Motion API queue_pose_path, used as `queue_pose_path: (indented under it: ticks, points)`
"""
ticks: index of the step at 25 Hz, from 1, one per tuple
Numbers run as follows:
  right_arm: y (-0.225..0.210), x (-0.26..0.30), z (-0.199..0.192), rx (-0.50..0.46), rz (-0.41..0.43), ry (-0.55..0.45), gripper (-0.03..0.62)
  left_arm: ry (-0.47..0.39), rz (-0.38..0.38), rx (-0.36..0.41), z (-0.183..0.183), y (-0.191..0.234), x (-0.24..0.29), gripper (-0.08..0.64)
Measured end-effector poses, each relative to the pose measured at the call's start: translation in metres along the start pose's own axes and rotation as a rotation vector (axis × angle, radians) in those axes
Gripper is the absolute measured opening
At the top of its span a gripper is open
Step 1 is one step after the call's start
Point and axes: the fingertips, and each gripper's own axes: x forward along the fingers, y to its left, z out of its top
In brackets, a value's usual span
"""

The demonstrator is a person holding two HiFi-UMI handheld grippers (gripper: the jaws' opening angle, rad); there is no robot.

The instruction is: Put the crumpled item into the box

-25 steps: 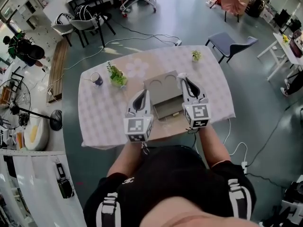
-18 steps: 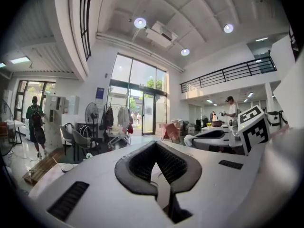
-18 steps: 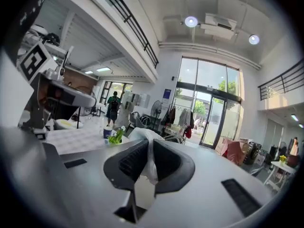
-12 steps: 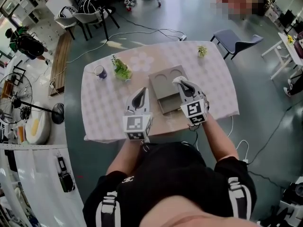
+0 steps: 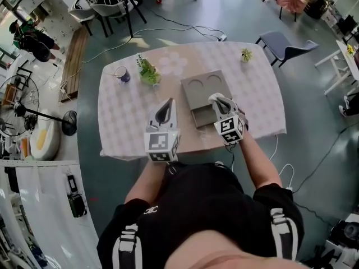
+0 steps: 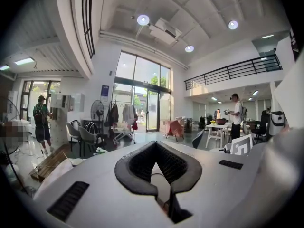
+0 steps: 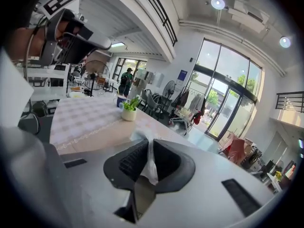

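A grey box [image 5: 205, 84] with two round recesses in its lid stands on the table, its drawer [image 5: 202, 116] pulled out toward me. My right gripper [image 5: 216, 98] hovers over the box's front right, above the drawer, shut on a white crumpled item [image 7: 149, 161] that sticks up between its dark pads [image 7: 129, 161]. In the head view the item [image 5: 213, 97] shows as a white bit at the tips. My left gripper [image 5: 168, 104] is held above the table left of the box. Its jaws are shut with nothing in them [image 6: 156, 144].
The table [image 5: 129, 122] has a pale checked cloth. A dark mug [image 5: 122, 75] and a potted plant [image 5: 147, 72] stand at its far left, and a small plant [image 5: 245, 54] at the far right. Chairs [image 5: 283, 42] stand on the floor around it.
My right gripper has drawn back a little from the box's right edge, with the white item still in it, and is now over the drawer. The left gripper has barely moved.
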Motion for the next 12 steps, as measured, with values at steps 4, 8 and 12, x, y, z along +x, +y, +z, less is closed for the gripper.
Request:
queue_pose_path:
  ticks: [4, 8, 12]
  points:
    - [0.012, 0.009, -0.026, 0.015, 0.034, 0.066, 0.031, 0.009, 0.02, 0.0, -0.001, 0.006, -0.006, -0.008]
    - [0.024, 0.017, -0.044, 0.015, 0.068, 0.113, 0.032, 0.018, 0.039, -0.002, -0.005, 0.011, -0.011, -0.009]
    - [0.034, 0.025, -0.061, 0.026, 0.101, 0.154, 0.032, 0.023, 0.057, -0.001, -0.006, 0.016, -0.015, -0.009]
